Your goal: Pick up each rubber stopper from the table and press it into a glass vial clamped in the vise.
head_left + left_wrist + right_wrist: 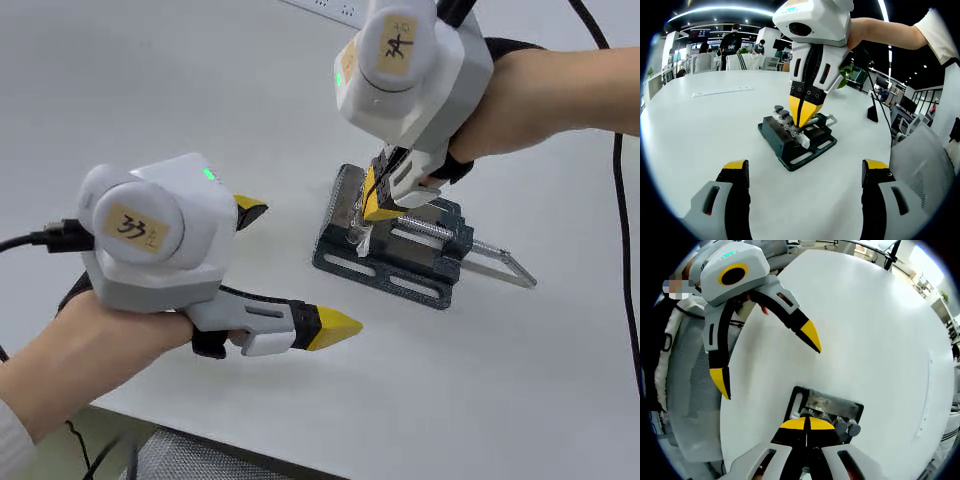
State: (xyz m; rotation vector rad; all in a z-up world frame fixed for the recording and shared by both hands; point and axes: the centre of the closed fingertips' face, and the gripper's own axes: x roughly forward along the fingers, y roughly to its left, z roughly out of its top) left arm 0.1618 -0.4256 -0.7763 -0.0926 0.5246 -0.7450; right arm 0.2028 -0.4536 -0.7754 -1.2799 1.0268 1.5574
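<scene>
The right gripper [380, 205], a white handheld tool with yellow-tipped black jaws, stands nearly upright over the vise. Its jaws are drawn together tip to tip, which I judge suits pushing straight down on a vial mouth. Whether a stopper sits pinched under those tips I cannot tell, since the tips hide that spot. The left gripper [297, 268], of the same build, hangs above the table with its jaws spread wide and nothing between them. It is kept well apart from the vise, probably to leave the pressing hand room.

The broad white round table [200, 80] bears the work. On it sits the dark green metal bench vise [800, 147], screw handle pointing away from the left gripper, holding a row of small clear glass vials [790, 125] upright and steady against a downward push. Two grey rubber stoppers [778, 109] are already seated in vials at one end of the row. They lie just beside the right gripper's tips, which rest on the next place along.
</scene>
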